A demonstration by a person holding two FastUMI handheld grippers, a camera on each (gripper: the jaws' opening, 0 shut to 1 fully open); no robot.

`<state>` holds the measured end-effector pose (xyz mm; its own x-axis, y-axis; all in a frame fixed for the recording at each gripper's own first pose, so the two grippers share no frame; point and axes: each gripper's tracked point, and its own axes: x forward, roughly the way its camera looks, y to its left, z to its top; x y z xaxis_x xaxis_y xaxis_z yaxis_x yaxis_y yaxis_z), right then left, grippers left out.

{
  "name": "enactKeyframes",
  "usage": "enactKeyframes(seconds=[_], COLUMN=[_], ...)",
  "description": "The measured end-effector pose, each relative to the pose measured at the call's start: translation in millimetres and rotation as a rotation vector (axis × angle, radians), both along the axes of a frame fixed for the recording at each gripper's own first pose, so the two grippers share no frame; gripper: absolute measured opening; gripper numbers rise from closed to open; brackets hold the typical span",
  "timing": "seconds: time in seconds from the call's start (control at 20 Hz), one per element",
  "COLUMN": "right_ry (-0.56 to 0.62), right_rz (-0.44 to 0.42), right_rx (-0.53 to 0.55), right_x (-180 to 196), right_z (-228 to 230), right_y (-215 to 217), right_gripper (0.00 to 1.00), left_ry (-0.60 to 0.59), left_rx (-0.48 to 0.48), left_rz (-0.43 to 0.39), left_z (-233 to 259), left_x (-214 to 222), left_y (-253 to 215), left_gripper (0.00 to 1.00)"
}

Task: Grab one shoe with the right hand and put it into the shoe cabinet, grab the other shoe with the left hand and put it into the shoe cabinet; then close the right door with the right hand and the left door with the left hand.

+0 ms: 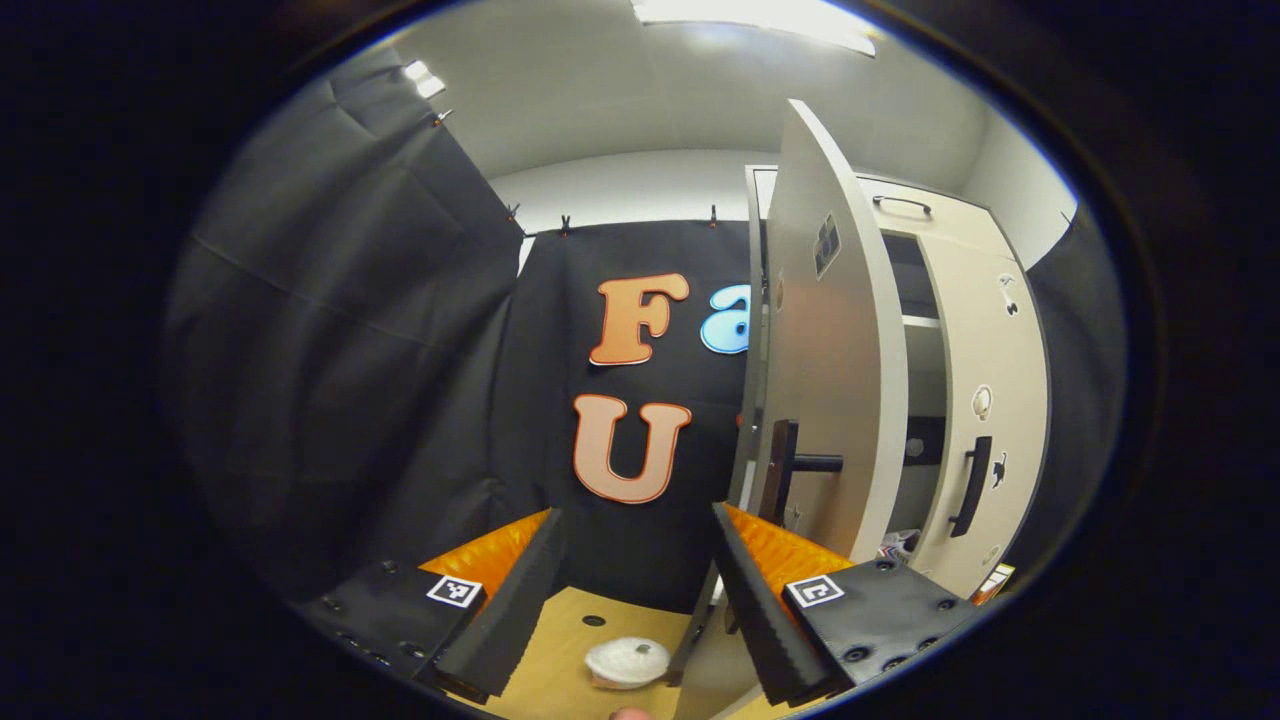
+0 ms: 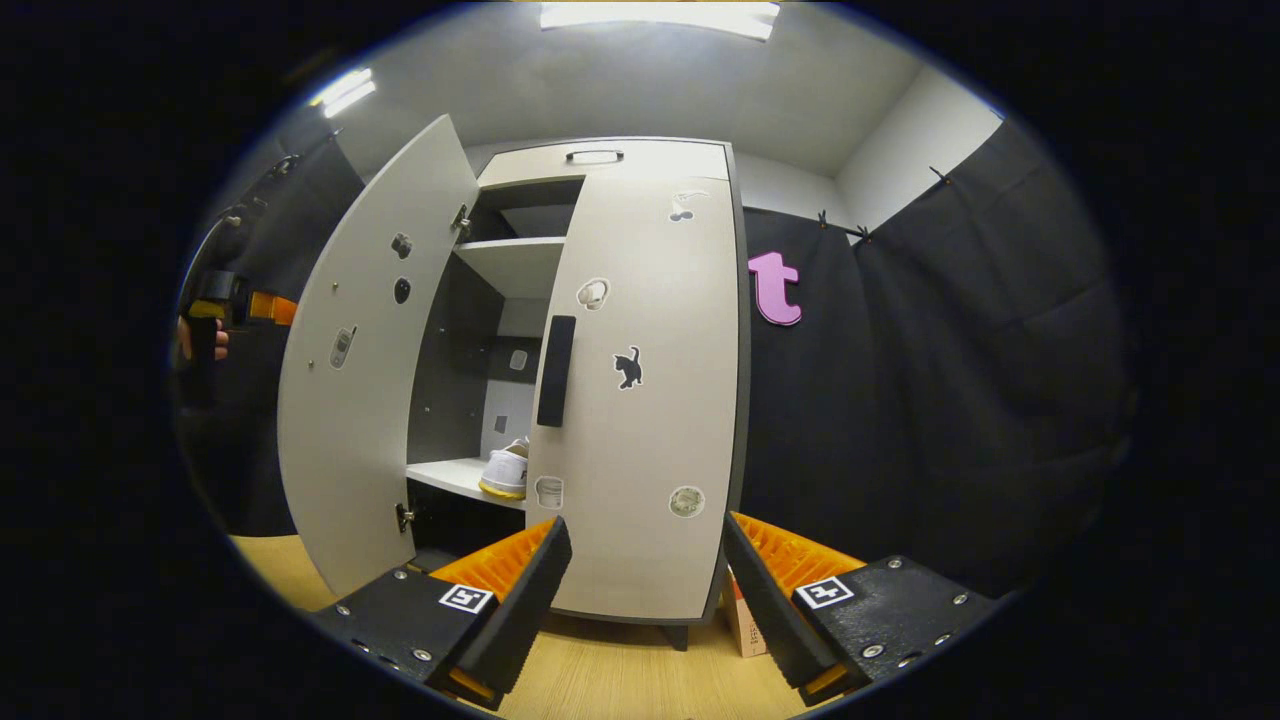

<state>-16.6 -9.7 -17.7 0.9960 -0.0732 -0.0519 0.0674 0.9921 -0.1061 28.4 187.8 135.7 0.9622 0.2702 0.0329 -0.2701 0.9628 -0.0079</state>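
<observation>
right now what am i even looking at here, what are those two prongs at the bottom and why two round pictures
There is no robot arm: a person holds a two-finger gripper in each hand, and a fisheye camera rides on each one. The prongs are that gripper's own fingers. In the left gripper view, the left gripper is open and holds nothing; it faces the left door's edge, which stands open. In the right gripper view, the right gripper is also open and empty, facing the shoe cabinet. The right door looks closed. A white shoe sits on a shelf inside. Far left in that view, a hand holds the other gripper. The floor is wood.
</observation>
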Motion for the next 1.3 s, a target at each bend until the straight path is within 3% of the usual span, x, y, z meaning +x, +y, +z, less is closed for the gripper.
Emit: enactKeyframes(seconds=[0.1, 0.15, 0.2, 0.25, 0.4, 0.55, 0.65, 1.0, 1.15, 1.2, 1.3], right_ry=[-0.001, 0.000, 0.001, -0.001, -0.009, -0.008, -0.004, -0.001, 0.000, -0.004, -0.007], right_rz=[-0.003, -0.008, -0.012, -0.016, -0.047, -0.077, -0.095, -0.115, -0.114, -0.117, -0.119], right_rx=[-0.005, -0.008, -0.008, -0.005, -0.016, -0.028, -0.026, -0.026, -0.034, -0.038, -0.037], right_x=[-3.0, -4.4, -6.6, -8.6, -16.3, -24.3, -28.0, -31.3, -30.6, -31.8, -31.2], right_z=[1.5, 2.3, 2.8, 4.1, 8.7, 10.7, 10.7, 10.6, 12.7, 14.2, 15.1], right_y=[-1.7, -3.7, -5.6, -6.7, -16.5, -26.4, -31.5, -36.1, -35.4, -36.8, -37.5], right_gripper=[0.94, 0.94, 0.94, 0.94, 0.94, 0.94, 0.94, 0.94, 0.94, 0.94, 0.94], left_ry=[0.003, 0.002, 0.000, -0.001, -0.007, -0.021, -0.034, 0.042, 0.087, 0.096, 0.114], left_rx=[-0.013, -0.023, -0.031, -0.037, -0.037, -0.012, -0.012, -0.075, -0.086, -0.091, -0.090], left_rz=[-0.056, -0.082, -0.105, -0.128, -0.186, -0.213, -0.245, -0.386, -0.404, -0.407, -0.410], left_z=[-2.1, -3.5, -5.0, -6.8, -8.9, -2.7, -0.9, -33.9, -52.0, -57.1, -66.8], left_x=[4.6, 6.3, 9.3, 14.2, 27.0, 35.5, 38.7, 61.8, 80.2, 86.4, 97.0], left_y=[-22.6, -34.2, -45.2, -56.9, -82.9, -97.3, -109.8, -158.7, -167.6, -169.8, -171.3], left_gripper=[0.95, 0.99, 0.91, 0.99, 0.91, 0.99, 0.93, 0.96, 0.93, 0.99, 0.99])
